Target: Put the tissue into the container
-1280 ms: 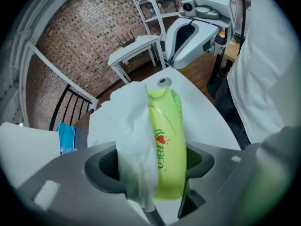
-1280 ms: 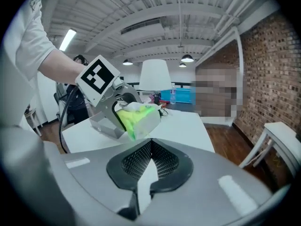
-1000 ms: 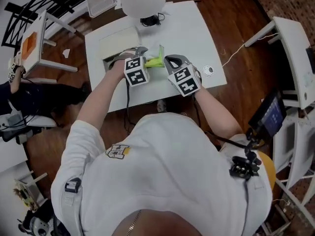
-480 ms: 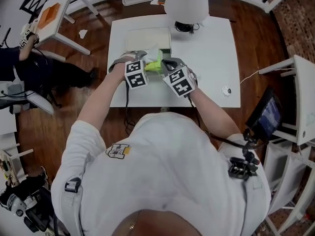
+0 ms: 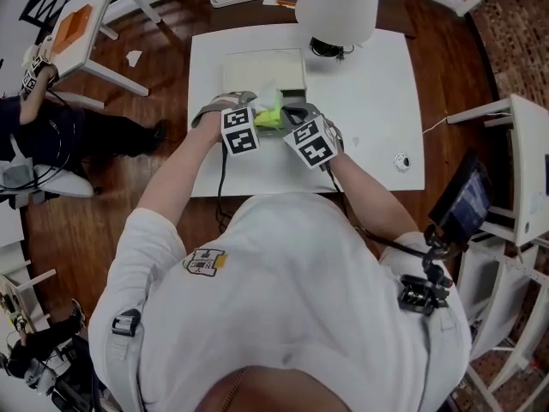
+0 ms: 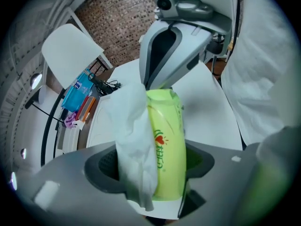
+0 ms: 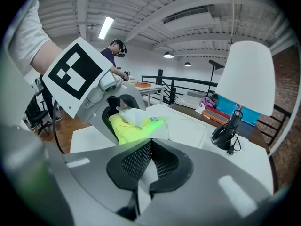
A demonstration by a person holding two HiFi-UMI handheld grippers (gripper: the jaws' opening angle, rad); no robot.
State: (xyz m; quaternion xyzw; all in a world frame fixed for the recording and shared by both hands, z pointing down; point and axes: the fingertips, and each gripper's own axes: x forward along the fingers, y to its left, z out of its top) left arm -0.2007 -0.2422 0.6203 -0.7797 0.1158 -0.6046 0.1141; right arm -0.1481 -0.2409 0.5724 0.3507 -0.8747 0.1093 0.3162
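While the left gripper (image 6: pixel 153 173) clamps its jaws on the pack (image 6: pixel 167 140), tissue (image 6: pixel 134 140) hanging alongside, the right gripper (image 7: pixel 148 166), jaws pinched together, hovers just short. I would part them, nip the loose tissue and carry it to the container (image 5: pixel 262 69) beyond. One pack, one tissue, one container, one lamp (image 5: pixel 336 7).

L gripper (image 5: pixel 243 103) & R gripper (image 5: pixel 292 115) flank green tissue pack (image 5: pixel 269 118) nr container (image 5: pixel 263 69), white table (image 5: pixel 369 101).
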